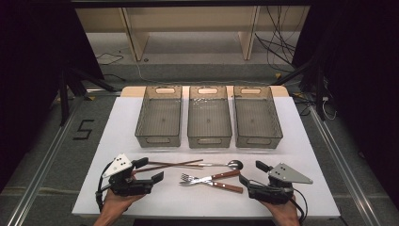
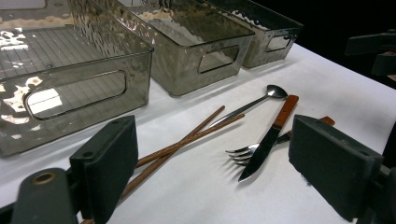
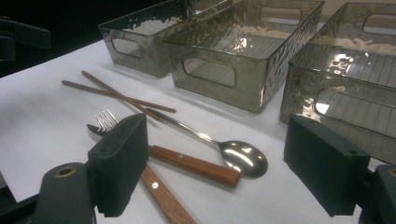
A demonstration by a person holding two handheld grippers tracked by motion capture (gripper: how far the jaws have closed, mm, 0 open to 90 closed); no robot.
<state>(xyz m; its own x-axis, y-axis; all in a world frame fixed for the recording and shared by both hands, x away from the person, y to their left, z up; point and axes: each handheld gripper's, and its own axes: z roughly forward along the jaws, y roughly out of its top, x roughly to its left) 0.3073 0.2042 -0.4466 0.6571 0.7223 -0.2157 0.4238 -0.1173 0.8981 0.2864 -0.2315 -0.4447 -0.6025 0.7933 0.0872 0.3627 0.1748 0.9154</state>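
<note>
Cutlery lies on the white table (image 1: pixel 117 141) in front of three smoky clear bins. A pair of brown chopsticks (image 1: pixel 174 165) (image 2: pixel 187 137) (image 3: pixel 116 95) lies crossed, beside a steel spoon (image 1: pixel 234 164) (image 2: pixel 273 92) (image 3: pixel 243 157). A wood-handled knife (image 1: pixel 221 176) (image 2: pixel 271 137) (image 3: pixel 196 168) lies across a wood-handled fork (image 1: pixel 228 187) (image 2: pixel 240 153) (image 3: pixel 106 119). My left gripper (image 1: pixel 151 169) (image 2: pixel 215 172) stands open at the near left, just left of the chopsticks. My right gripper (image 1: pixel 250 172) (image 3: pixel 224 168) stands open at the near right, close to the handles. Neither holds anything.
The left bin (image 1: pixel 157 140), middle bin (image 1: pixel 209 140) and right bin (image 1: pixel 259 140) stand empty in a row across the table's far half. A taped "5" (image 1: pixel 83 129) marks the floor at the left. Dark stands and cables flank the table.
</note>
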